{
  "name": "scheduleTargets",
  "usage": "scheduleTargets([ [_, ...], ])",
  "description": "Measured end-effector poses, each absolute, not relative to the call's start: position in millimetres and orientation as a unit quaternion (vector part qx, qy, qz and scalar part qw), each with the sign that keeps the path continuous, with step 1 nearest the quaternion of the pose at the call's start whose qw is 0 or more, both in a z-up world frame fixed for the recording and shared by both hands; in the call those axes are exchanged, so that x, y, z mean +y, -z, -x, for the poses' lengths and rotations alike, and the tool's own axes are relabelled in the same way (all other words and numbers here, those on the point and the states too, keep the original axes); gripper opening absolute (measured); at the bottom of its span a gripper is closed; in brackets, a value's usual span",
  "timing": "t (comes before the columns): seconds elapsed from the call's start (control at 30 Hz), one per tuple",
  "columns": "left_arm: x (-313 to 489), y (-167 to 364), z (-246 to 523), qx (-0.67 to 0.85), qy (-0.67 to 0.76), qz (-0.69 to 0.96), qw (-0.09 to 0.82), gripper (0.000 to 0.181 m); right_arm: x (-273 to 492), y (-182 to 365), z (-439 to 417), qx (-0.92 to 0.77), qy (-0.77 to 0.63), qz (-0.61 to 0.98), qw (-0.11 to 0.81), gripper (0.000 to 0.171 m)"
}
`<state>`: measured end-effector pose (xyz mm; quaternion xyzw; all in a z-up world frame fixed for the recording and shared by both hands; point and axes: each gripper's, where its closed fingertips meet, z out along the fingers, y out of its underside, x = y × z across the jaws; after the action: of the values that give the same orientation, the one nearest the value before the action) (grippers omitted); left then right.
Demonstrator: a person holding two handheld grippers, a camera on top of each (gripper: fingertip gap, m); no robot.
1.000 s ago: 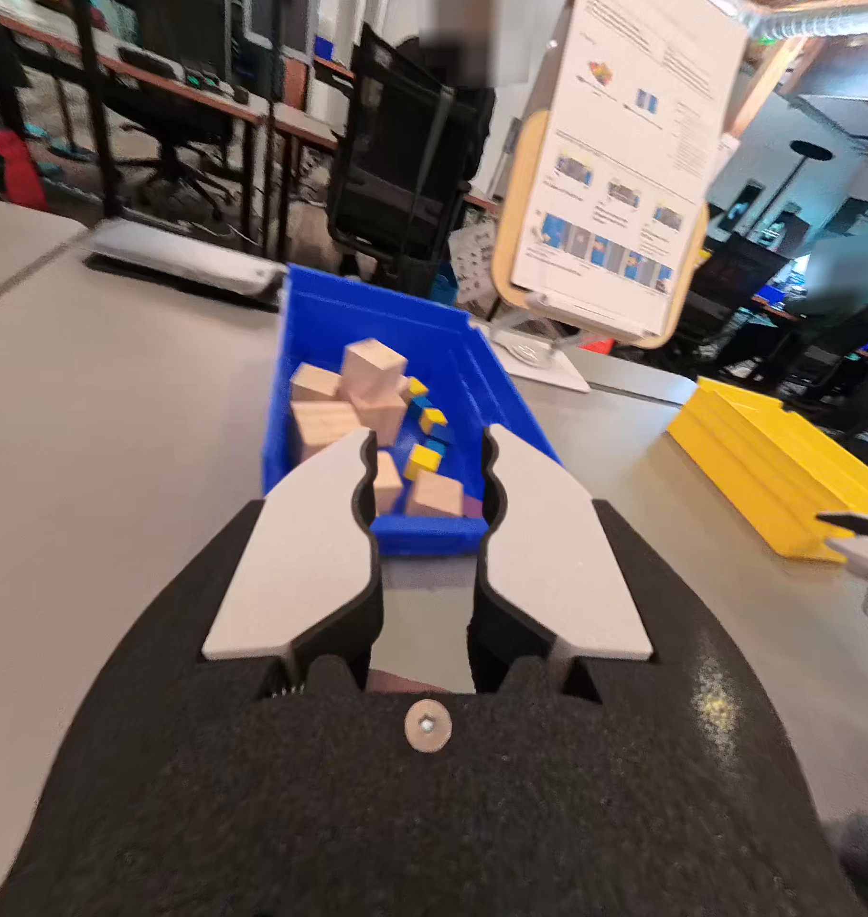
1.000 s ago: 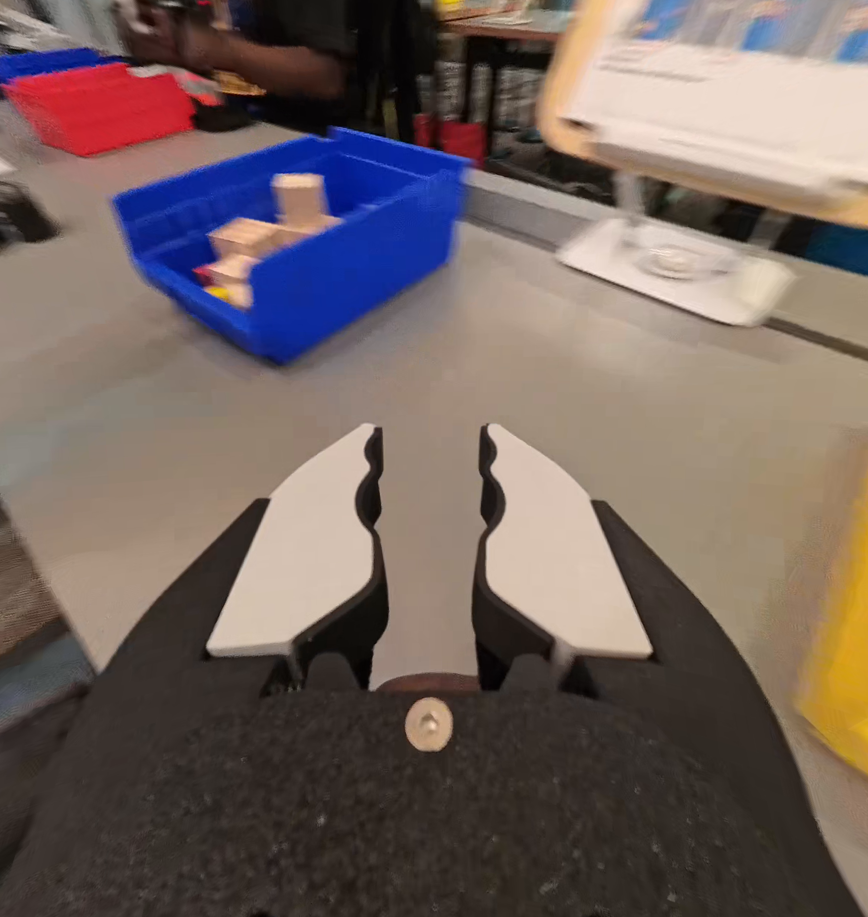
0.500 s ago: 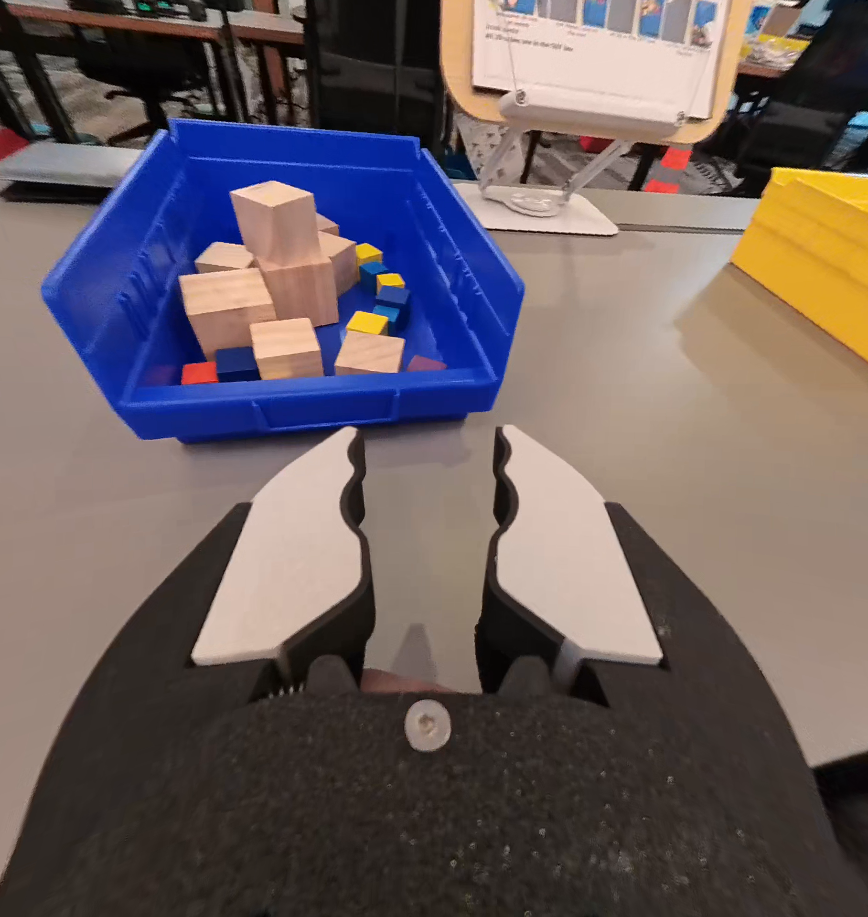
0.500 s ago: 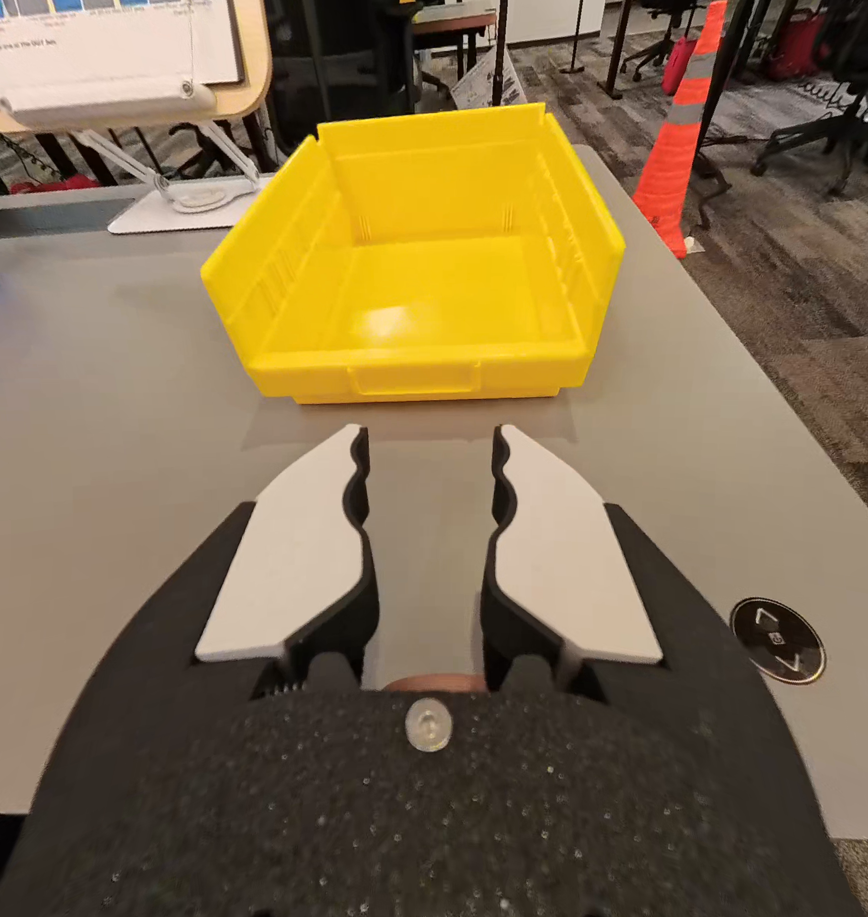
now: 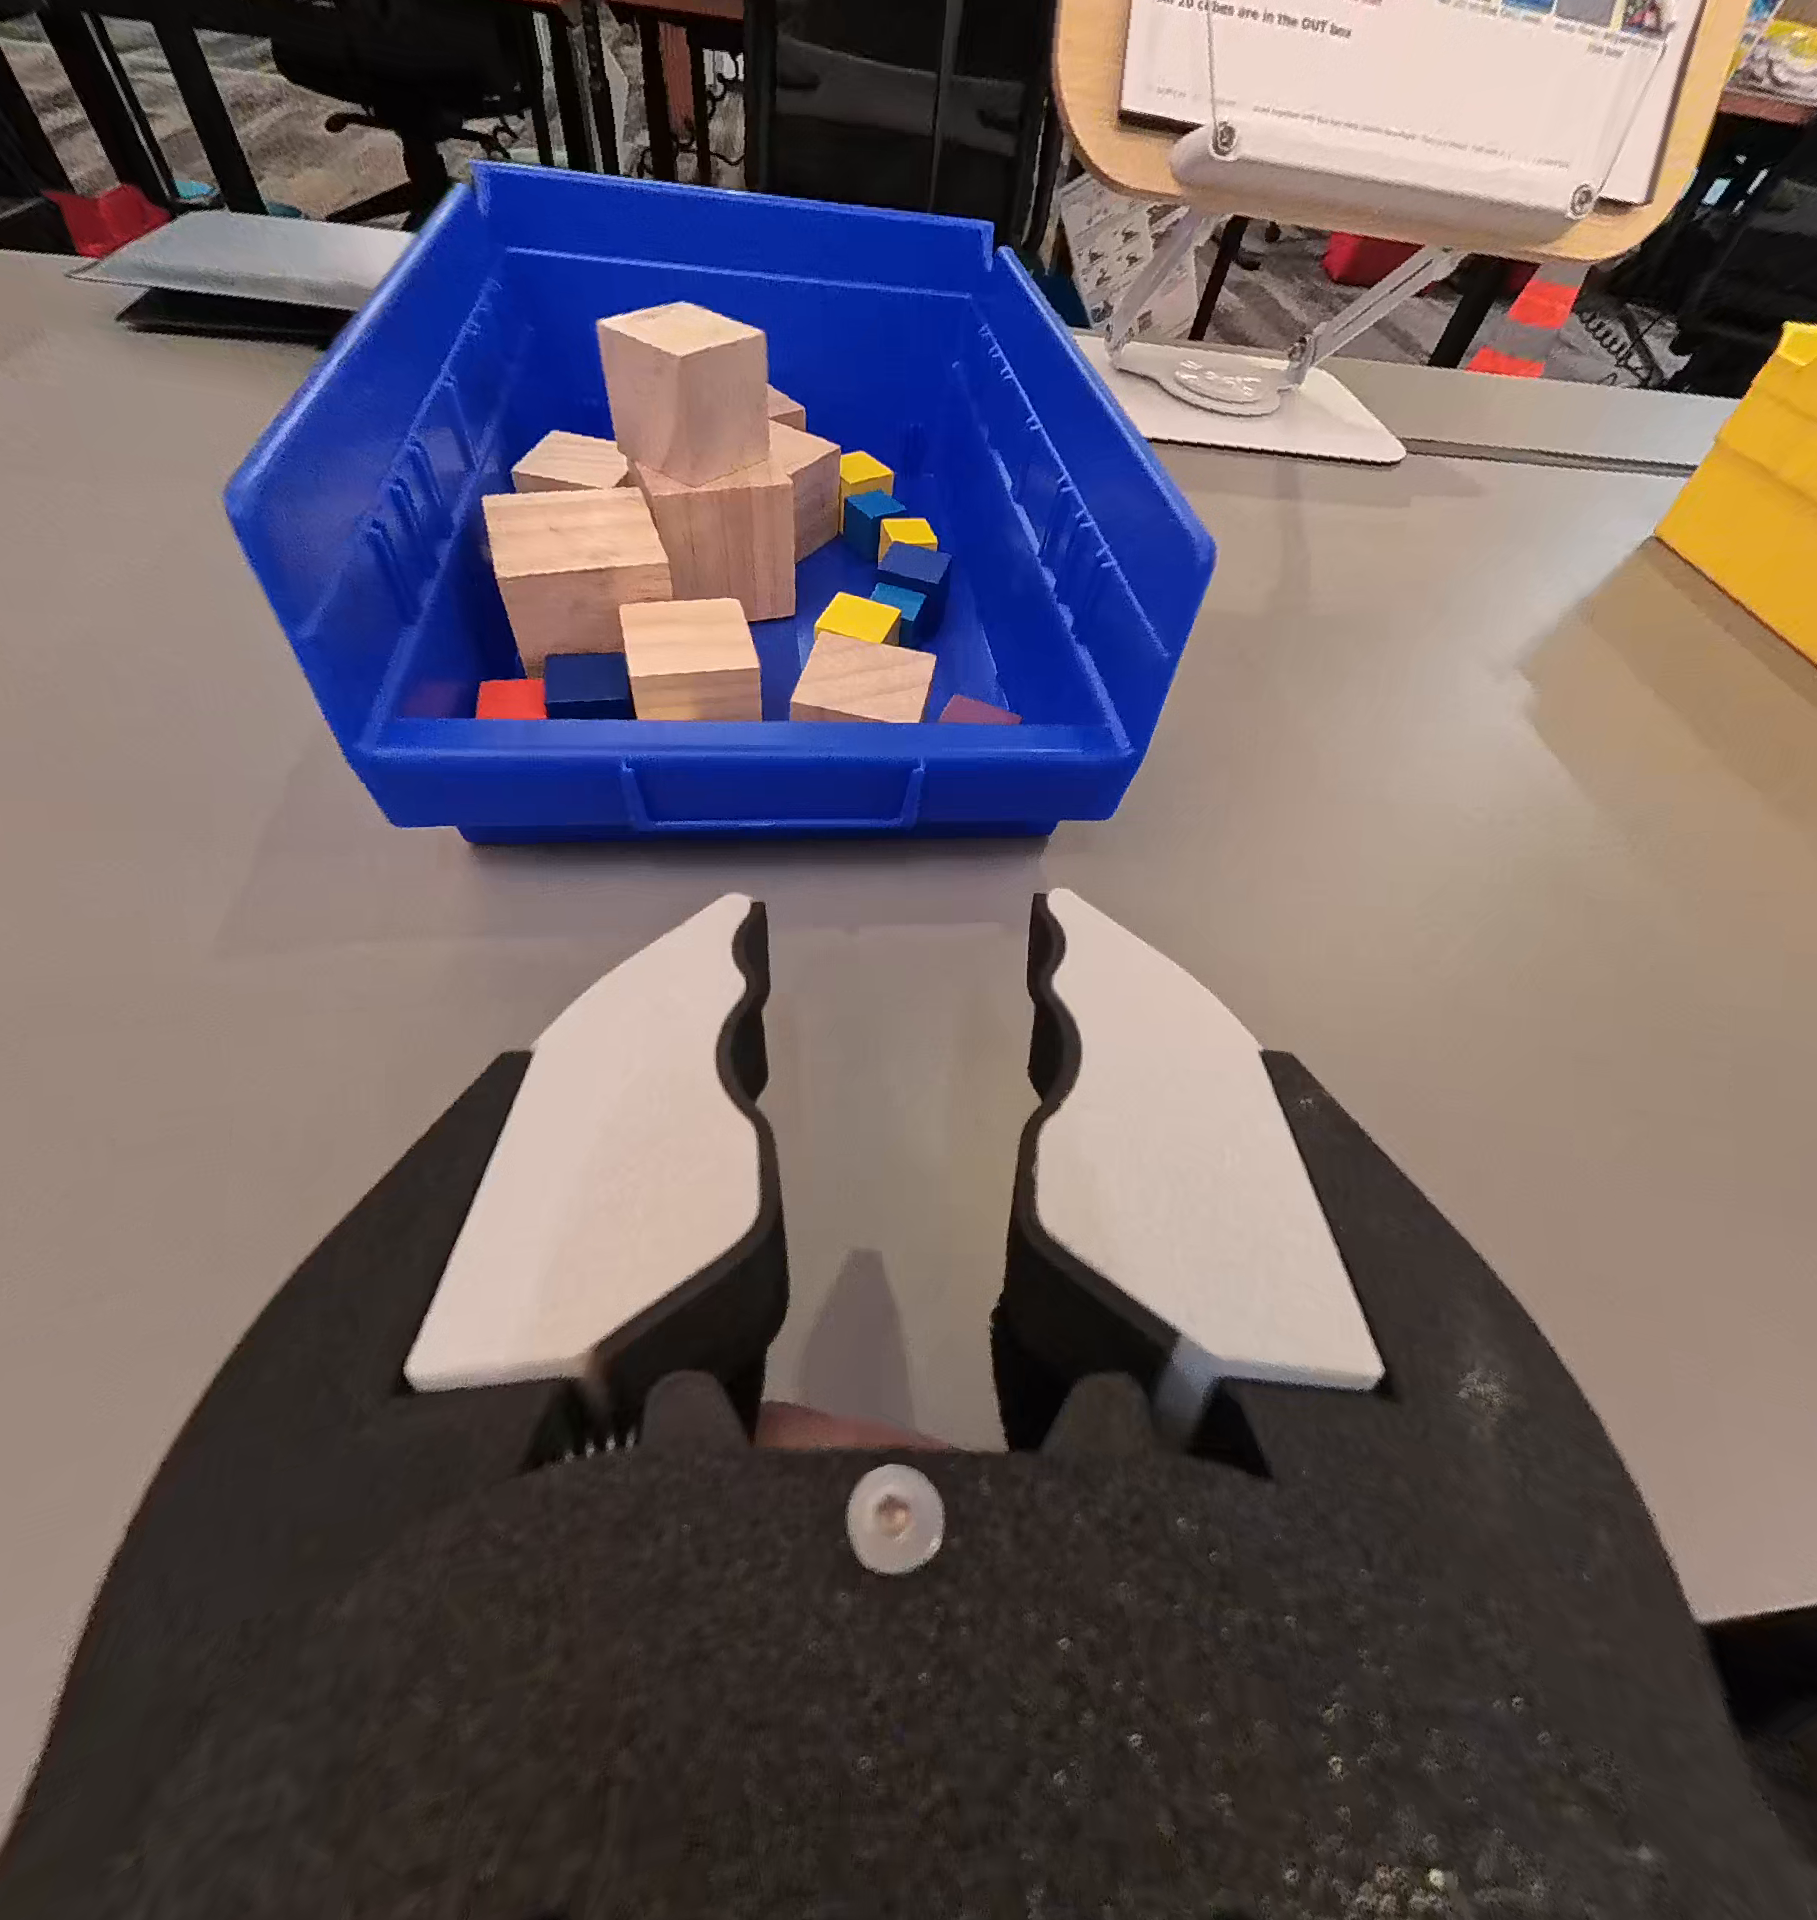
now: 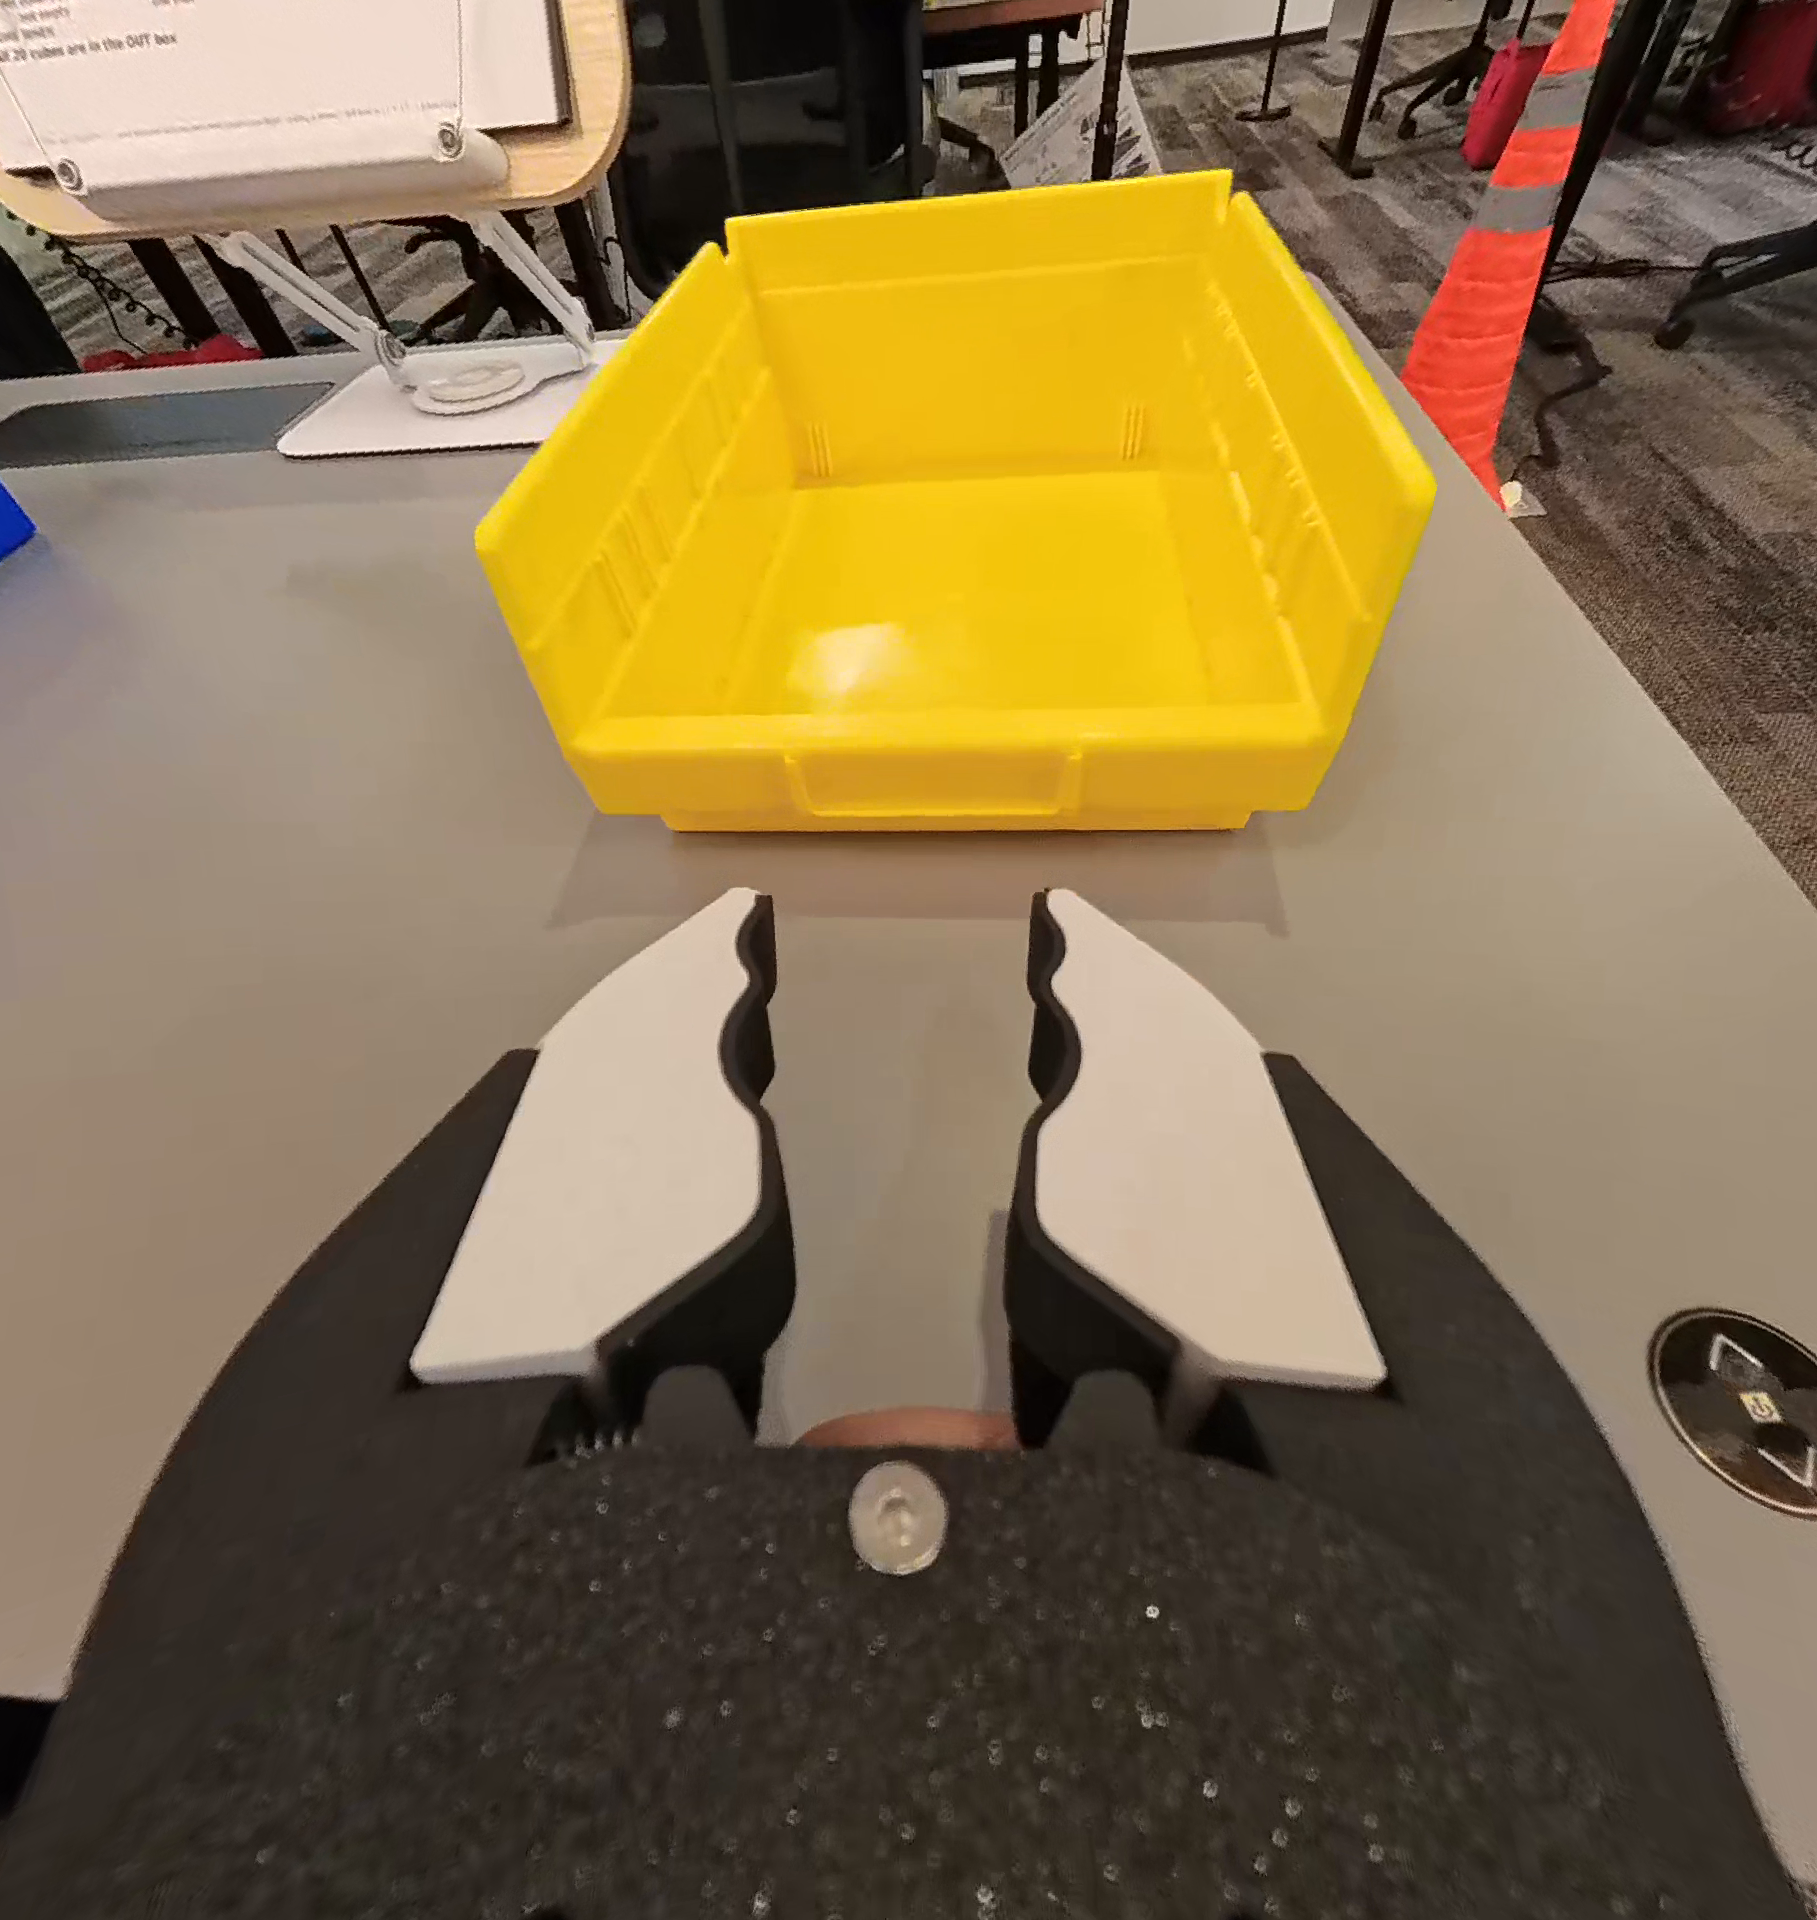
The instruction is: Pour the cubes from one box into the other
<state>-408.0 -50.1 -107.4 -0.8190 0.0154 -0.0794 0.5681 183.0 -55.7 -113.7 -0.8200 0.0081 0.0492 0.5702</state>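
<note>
A: Where are the cubes?

B: In the blue box (image 5: 758,800), at twelve o'clock from the left gripper (image 5: 896,914). Large wooden cubes (image 5: 680,390) are heaped toward its left side, one perched on top of the pile. Small coloured cubes (image 5: 854,619) in yellow, blue, red and purple lie along the right side and against the front wall.

A: And the other box?

B: The yellow box (image 6: 935,774) sits at twelve o'clock from the right gripper (image 6: 902,914), holding nothing. In the left wrist view its edge shows at about two o'clock; in the right wrist view a corner of the blue box shows at ten o'clock.

A: How are the grippers set?

B: Both are held level over the grey table (image 5: 1403,883), just short of their boxes, pointing straight at each low front wall. On each, the jaws stand parted with bare table visible between them; neither grips or touches anything.

A: What's around?

B: A clipboard stand (image 6: 260,156) with a printed sheet rests on a white base at the table's far edge, between the two boxes. A round inset control button (image 6: 1761,1413) sits in the table at four o'clock from the right gripper. Beyond the table are carpet, dark chairs and an orange traffic cone (image 6: 1496,249) at one o'clock.
</note>
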Motion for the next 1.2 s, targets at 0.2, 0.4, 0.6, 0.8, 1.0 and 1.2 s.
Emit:
scheduleTargets([
  [0.2,-53.8,106.3,414.2,-0.015,0.117,0.815,0.568,0.047,-53.8,115.5,-176.8,-0.012,-0.032,0.823,0.567,0.046],
  [0.4,-52.6,108.9,413.9,-0.014,0.111,0.819,0.562,0.047,-55.9,114.8,-179.2,-0.007,-0.034,0.822,0.568,0.046],
  [0.6,-51.0,109.9,409.7,-0.010,0.118,0.821,0.559,0.047,-58.3,114.5,-180.5,-0.006,-0.034,0.822,0.568,0.046],
  [0.8,-51.1,110.3,408.3,-0.007,0.119,0.821,0.558,0.046,-58.9,114.8,-178.9,-0.009,-0.033,0.823,0.566,0.045],
  [1.0,-51.9,110.6,409.5,-0.010,0.120,0.821,0.557,0.046,-58.1,114.9,-176.9,-0.012,-0.033,0.824,0.566,0.045],
  [1.2,-52.6,110.6,410.1,-0.010,0.119,0.821,0.558,0.046,-57.7,115.1,-175.2,-0.014,-0.034,0.824,0.566,0.045],
])
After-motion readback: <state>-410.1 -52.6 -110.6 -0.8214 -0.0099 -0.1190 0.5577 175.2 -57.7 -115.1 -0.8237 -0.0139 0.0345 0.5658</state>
